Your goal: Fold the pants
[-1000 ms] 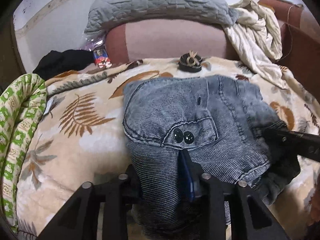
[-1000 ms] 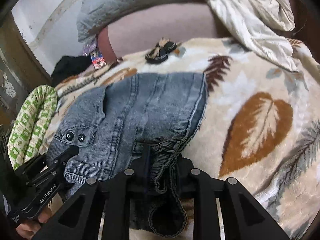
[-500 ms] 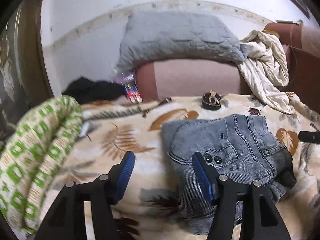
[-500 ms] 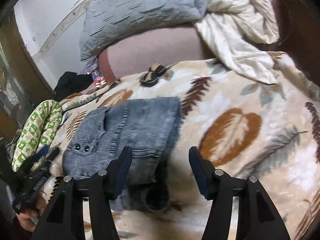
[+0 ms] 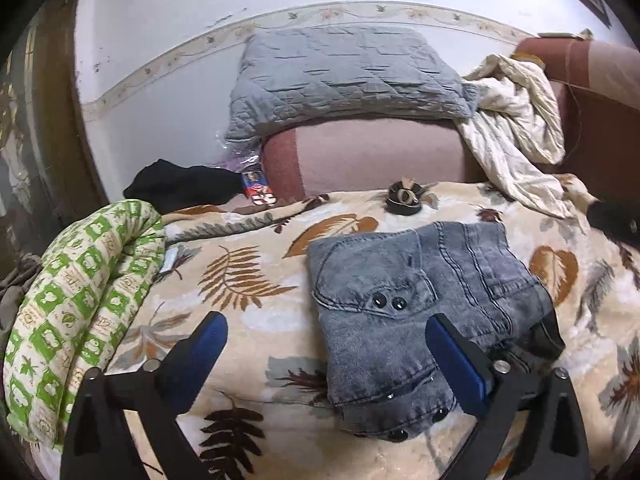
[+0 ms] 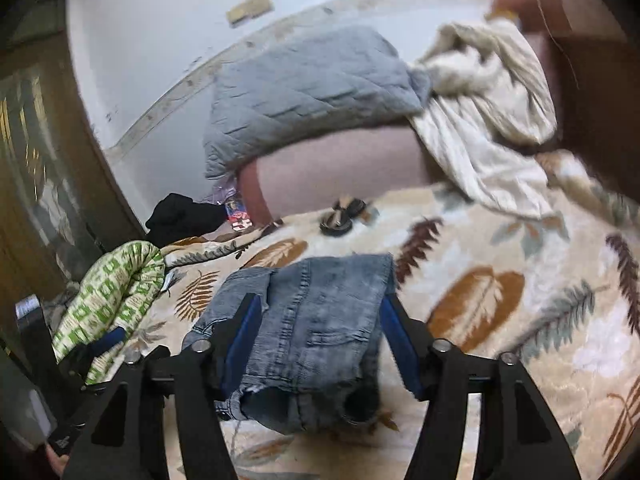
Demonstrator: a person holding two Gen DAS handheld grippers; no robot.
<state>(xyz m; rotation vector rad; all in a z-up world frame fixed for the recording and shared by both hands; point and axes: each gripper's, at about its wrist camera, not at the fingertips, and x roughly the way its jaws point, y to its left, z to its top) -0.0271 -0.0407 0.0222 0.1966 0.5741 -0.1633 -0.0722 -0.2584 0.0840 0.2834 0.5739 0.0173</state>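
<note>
Basically a bed with a leaf-print blanket (image 5: 248, 280) covering it, maroon headboard cushion (image 5: 372, 156) at the far end, grey quilted pillow (image 5: 344, 76) on top of that, cream sheet (image 5: 516, 128) crumpled at the far right. Green-and-white patterned roll (image 5: 80, 300) runs along the left edge, black cloth (image 5: 180, 188) behind it. Pants (image 5: 408, 312): grey-blue denim, folded into a compact block, lying flat on the blanket right of centre, two dark buttons on the pocket flap facing up. Left hand-held gripper (image 5: 326, 344): jaws spread wide, nothing held; sits at the near-left corner of the pants, right finger (image 5: 456, 356) over the denim's near edge, left finger over bare blanket. Contact with the fabric can't be told. Right hand-held gripper (image 6: 320, 336): also wide, holding nothing, fingers straddling the pants (image 6: 316, 328) from the near side, one blue pad each side of the folded block, near hem bunched between the finger bases. Right wrist view is motion-blurred. Small dark hair ties (image 5: 404, 200) on the blanket just beyond the pants, near the cushion.
</note>
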